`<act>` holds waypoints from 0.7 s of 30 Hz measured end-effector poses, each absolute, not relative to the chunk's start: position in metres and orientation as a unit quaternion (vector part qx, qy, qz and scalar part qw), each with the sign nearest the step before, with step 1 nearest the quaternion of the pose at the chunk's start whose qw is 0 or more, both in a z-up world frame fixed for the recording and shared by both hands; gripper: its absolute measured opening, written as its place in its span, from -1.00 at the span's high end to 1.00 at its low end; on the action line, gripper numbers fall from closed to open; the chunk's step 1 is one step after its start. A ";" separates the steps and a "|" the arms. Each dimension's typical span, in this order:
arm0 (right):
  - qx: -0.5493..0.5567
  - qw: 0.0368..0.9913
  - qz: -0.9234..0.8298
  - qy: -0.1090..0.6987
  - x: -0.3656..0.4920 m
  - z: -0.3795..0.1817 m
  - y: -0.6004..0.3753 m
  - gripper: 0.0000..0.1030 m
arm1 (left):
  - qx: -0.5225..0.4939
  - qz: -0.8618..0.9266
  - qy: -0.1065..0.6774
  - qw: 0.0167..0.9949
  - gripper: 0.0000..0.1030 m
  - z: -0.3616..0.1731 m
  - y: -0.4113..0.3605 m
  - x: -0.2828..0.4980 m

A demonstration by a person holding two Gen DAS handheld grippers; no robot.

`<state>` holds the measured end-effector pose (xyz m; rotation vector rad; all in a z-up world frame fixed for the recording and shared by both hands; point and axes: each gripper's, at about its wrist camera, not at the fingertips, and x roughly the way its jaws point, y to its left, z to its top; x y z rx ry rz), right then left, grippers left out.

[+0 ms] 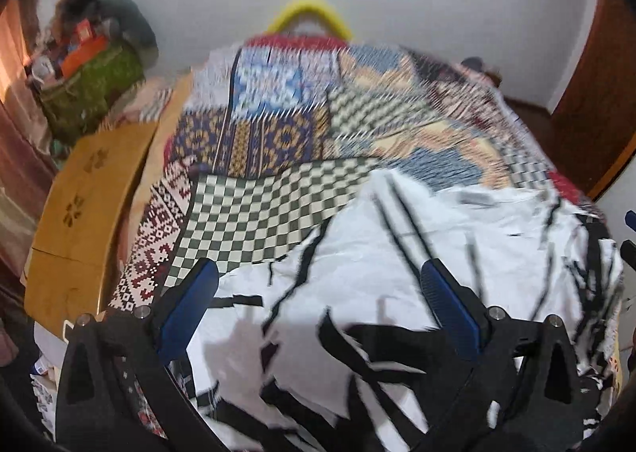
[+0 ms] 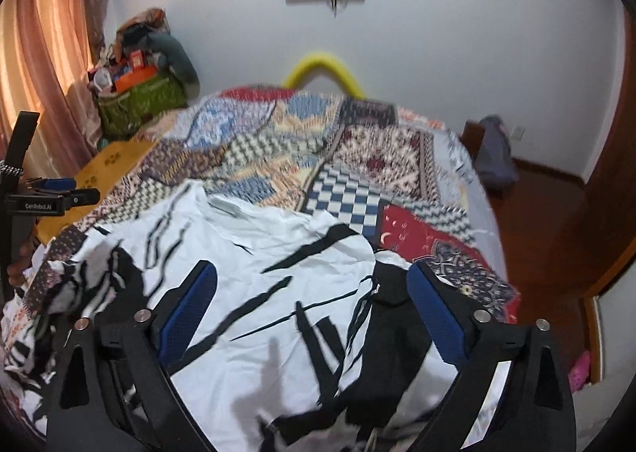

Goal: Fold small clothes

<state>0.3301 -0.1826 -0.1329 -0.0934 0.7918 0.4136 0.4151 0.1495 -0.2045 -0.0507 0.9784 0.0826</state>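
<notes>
Right wrist view: far ahead-left of the right gripper (image 2: 312,293), a green bag (image 2: 141,102) overflows with clutter. Both it and the left gripper (image 1: 318,293) gape wide, empty, over the white garment (image 2: 254,253).

1. The bed (image 2: 457,158) carries everything, covered by a patchwork quilt (image 2: 357,158) of checkered and patterned squares.
2. A white garment with black streaks (image 2: 254,253) lies crumpled on the quilt, directly under and ahead of the right claw (image 2: 312,279).
3. In the left view, the same garment (image 1: 397,253) spreads beneath the left claw (image 1: 320,273), checkered quilt (image 1: 258,209) just beyond.
</notes>
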 end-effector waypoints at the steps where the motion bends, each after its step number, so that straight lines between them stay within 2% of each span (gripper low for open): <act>1: -0.044 0.897 0.203 0.390 0.339 -0.138 -0.183 -0.79 | -0.027 0.039 0.478 0.877 -0.95 -0.212 0.155 0.423; 3: -0.043 0.887 0.208 0.410 0.354 -0.151 -0.185 -0.72 | -0.022 0.044 0.496 0.867 -0.86 -0.228 0.165 0.437; 7: -0.044 0.873 0.213 0.437 0.375 -0.171 -0.184 -0.65 | -0.019 0.055 0.524 0.850 -0.86 -0.256 0.180 0.452; 9: -0.049 0.867 0.215 0.447 0.380 -0.179 -0.183 -0.56 | -0.019 0.067 0.542 0.838 -0.84 -0.275 0.189 0.458; 10: -0.053 0.865 0.214 0.451 0.383 -0.183 -0.182 -0.48 | -0.023 0.069 0.549 0.832 -0.75 -0.282 0.193 0.459; 11: -0.055 0.863 0.213 0.454 0.387 -0.187 -0.183 -0.38 | -0.029 0.072 0.560 0.825 -0.68 -0.292 0.197 0.462; 12: -0.058 0.860 0.211 0.461 0.391 -0.192 -0.183 -0.31 | -0.039 0.072 0.573 0.815 -0.52 -0.302 0.201 0.464; 13: -0.061 0.858 0.209 0.466 0.394 -0.196 -0.183 -0.10 | -0.048 0.068 0.581 0.809 -0.45 -0.309 0.203 0.464; 14: -0.062 0.855 0.206 0.471 0.397 -0.200 -0.183 0.11 | -0.059 0.064 0.584 0.807 -0.44 -0.315 0.204 0.464; 15: -0.070 0.856 0.198 0.472 0.398 -0.204 -0.182 0.20 | -0.063 0.066 0.580 0.810 -0.44 -0.316 0.204 0.463; 16: -0.084 0.860 0.190 0.466 0.397 -0.205 -0.181 0.37 | -0.063 0.066 0.577 0.812 -0.44 -0.315 0.204 0.463; 17: -0.098 0.864 0.185 0.458 0.397 -0.205 -0.178 0.62 | -0.060 0.067 0.574 0.814 -0.44 -0.314 0.203 0.463; 19: -0.115 0.867 0.178 0.451 0.400 -0.204 -0.174 0.80 | -0.054 0.068 0.572 0.815 -0.44 -0.314 0.202 0.463; 21: -0.129 0.868 0.177 0.445 0.403 -0.205 -0.172 0.86 | -0.048 0.072 0.570 0.817 -0.45 -0.313 0.200 0.463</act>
